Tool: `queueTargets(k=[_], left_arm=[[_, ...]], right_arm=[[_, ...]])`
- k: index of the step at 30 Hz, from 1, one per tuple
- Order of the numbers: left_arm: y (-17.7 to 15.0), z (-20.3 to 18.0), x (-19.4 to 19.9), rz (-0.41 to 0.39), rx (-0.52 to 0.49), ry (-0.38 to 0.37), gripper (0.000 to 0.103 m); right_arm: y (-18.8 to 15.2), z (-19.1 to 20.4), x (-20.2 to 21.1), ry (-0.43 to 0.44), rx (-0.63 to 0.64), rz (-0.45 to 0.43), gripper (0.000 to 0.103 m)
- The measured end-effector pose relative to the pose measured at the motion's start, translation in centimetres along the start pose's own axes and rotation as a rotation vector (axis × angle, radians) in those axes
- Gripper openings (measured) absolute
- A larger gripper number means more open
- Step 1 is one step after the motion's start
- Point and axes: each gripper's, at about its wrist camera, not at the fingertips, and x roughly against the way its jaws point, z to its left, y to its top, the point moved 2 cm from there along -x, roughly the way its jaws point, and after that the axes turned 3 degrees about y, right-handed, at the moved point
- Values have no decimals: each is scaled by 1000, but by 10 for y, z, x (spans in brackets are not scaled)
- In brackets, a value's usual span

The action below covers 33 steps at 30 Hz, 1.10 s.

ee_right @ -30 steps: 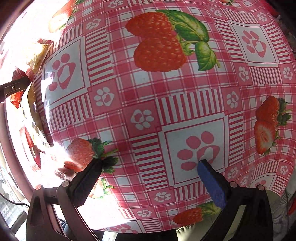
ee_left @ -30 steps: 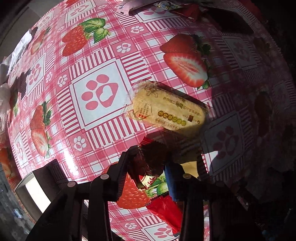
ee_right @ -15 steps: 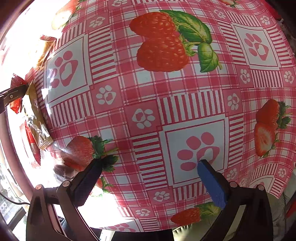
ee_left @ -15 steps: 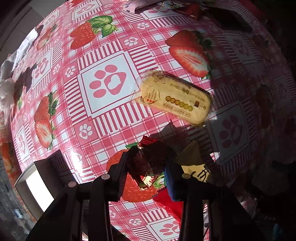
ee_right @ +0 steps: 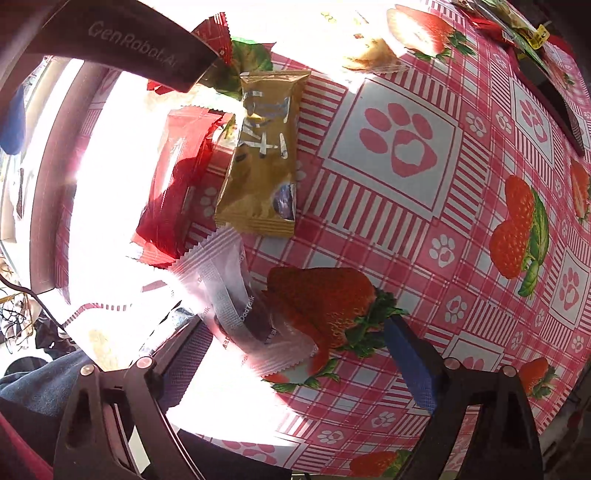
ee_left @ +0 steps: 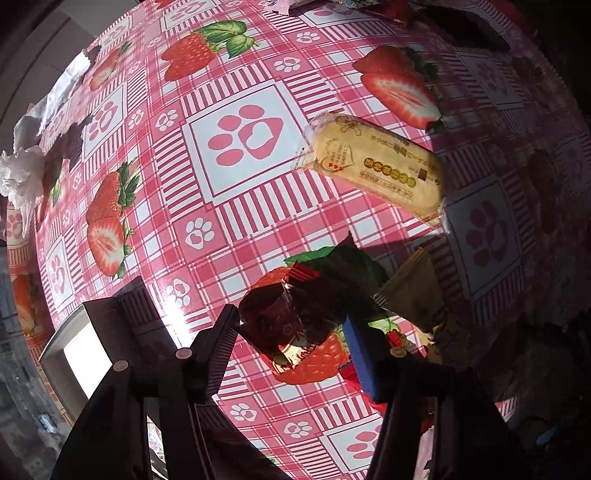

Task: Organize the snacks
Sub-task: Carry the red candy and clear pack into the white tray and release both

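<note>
My left gripper (ee_left: 291, 332) is shut on a dark red snack packet (ee_left: 284, 317) and holds it above the strawberry tablecloth (ee_left: 240, 221). A yellow cake packet (ee_left: 376, 162) lies beyond it, a gold packet (ee_left: 413, 295) to its right. In the right wrist view my right gripper (ee_right: 295, 343) is open over a clear white packet with a dark bar (ee_right: 240, 306). A gold packet (ee_right: 266, 155) and a red packet (ee_right: 177, 177) lie ahead of it. The left gripper's finger (ee_right: 122, 48) with the held packet's red edge (ee_right: 218, 33) shows at top left.
White crumpled wrappers (ee_left: 22, 173) lie at the table's far left edge. More snacks and a dark tray (ee_right: 546, 85) sit at the far right in the right wrist view. A pale cookie packet (ee_right: 369, 55) lies in the glare. A white box (ee_left: 77, 350) stands beside the left gripper.
My left gripper has lifted and drawn back with the dark red packet. My right gripper has swung left, from bare cloth to over the pile of packets.
</note>
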Motion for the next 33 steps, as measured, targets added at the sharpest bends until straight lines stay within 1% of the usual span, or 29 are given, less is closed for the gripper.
queueTargets(k=[1, 2, 3, 4, 5, 6, 8, 9, 10, 11, 12, 15, 17, 20, 23, 25, 28, 29, 31, 32, 33], left_arm=[[5, 2, -2, 6, 17, -28, 52], [4, 7, -4, 10, 33, -59, 44], [2, 9, -4, 9, 41, -65, 41], [0, 10, -4, 6, 39, -59, 40], [-4, 13, -5, 1, 34, -57, 40], [-6, 14, -4, -2, 34, -58, 40], [-12, 18, 1, -18, 46, -75, 40], [-14, 19, 5, -30, 55, -86, 40], [-17, 20, 8, -38, 61, -96, 40], [-28, 24, 15, -48, 65, -107, 40], [-31, 24, 19, -57, 65, -116, 40], [-46, 24, 33, -80, 54, -135, 40], [-57, 25, 40, -92, 42, -141, 40], [-76, 29, 45, -95, 44, -145, 40], [-94, 35, 46, -83, 60, -136, 40], [-102, 37, 48, -77, 72, -133, 40], [-116, 45, 49, -80, 89, -134, 40], [-119, 50, 48, -84, 92, -134, 40], [-123, 54, 52, -93, 100, -132, 40], [-128, 53, 64, -97, 106, -133, 40], [-132, 56, 66, -100, 112, -133, 40]], right_arm=[[4, 3, 2, -20, 8, -11, 83], [8, 6, 4, -29, 20, -14, 74], [11, 9, 7, -42, 34, -17, 57], [14, 12, 11, -42, 47, -29, 41], [17, 14, 16, -42, 48, -38, 28], [19, 12, 18, -27, 29, -38, 28], [20, 1, 22, 24, -51, -56, 28], [19, -8, 24, 66, -110, -64, 28], [16, -17, 26, 126, -173, -72, 28], [12, -28, 26, 178, -231, -75, 28], [8, -36, 25, 205, -279, -71, 28], [-4, -56, 21, 262, -397, -54, 28], [-11, -63, 20, 282, -446, -46, 28], [-18, -67, 21, 293, -478, -42, 28], [-23, -73, 22, 294, -479, -40, 28], [-35, -74, 22, 293, -473, -41, 28], [-24, -54, 23, 287, -450, -42, 28], [-14, -43, 27, 283, -439, -42, 28], [-10, -37, 30, 277, -422, -42, 28], [-7, -28, 32, 274, -414, -43, 28], [-6, -25, 34, 272, -407, -44, 28]])
